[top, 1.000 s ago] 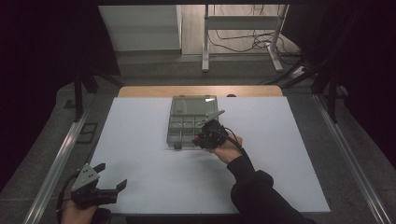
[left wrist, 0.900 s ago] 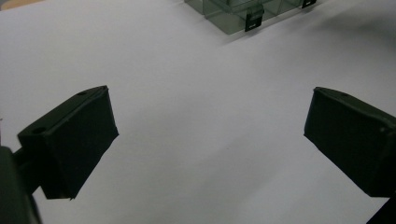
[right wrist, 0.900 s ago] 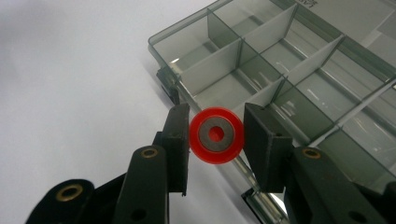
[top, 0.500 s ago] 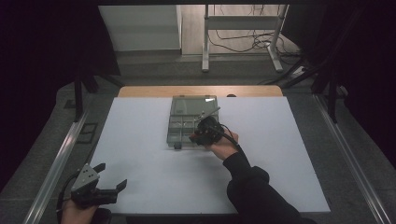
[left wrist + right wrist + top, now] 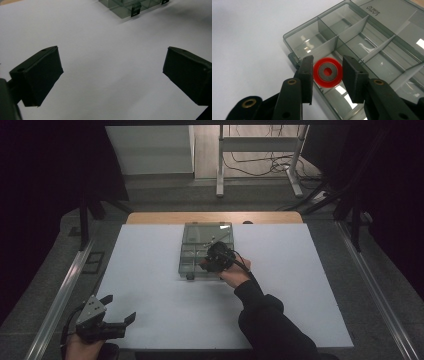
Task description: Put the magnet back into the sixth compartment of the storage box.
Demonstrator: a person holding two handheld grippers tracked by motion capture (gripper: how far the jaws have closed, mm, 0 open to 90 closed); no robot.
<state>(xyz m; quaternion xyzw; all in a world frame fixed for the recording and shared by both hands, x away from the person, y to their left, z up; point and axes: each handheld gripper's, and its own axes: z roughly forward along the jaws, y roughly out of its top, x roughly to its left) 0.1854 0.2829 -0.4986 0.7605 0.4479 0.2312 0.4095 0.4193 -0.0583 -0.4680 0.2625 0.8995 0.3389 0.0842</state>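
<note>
A smoky clear compartment box (image 5: 200, 237) lies open on the white table (image 5: 310, 285), its dividers plain in the right gripper view (image 5: 362, 37). My right gripper (image 5: 211, 262) hovers over the box's near compartments. In its own view the right gripper (image 5: 328, 60) is shut on a red ring with a grey centre (image 5: 327, 72), gripped by its edges just above a near compartment. My left gripper (image 5: 120, 307) rests at the table's near left corner, its jaws spread wide with nothing between them (image 5: 112, 53).
The box's near edge with a dark latch (image 5: 135, 10) shows far off in the left gripper view. A wooden strip (image 5: 215, 217) borders the table's far side. Metal rails (image 5: 60, 290) run along both sides, and a stand with cables (image 5: 260, 165) sits beyond.
My right gripper has crept slightly left and farther over the box with the ring. The left gripper has stayed put.
</note>
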